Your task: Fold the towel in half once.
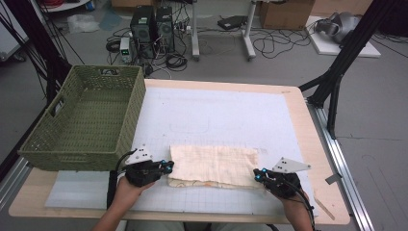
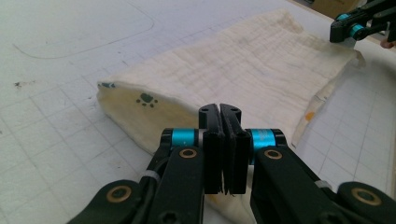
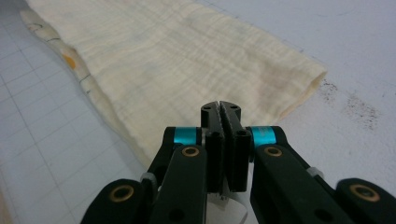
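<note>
Jaws of both my left gripper and right gripper are clamped on opposite near corners of the folded cloth on the mat; I judge folding partly done, basket placement outstanding.

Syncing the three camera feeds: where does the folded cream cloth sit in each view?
High view: cloth lies low centre on the white mat, between the left gripper and the right gripper.
Left gripper view: it runs from the shut jaws up to the upper right.
Right gripper view: it runs from the shut jaws to the upper left.
Shared landmark: the mat's printed grid.
</note>
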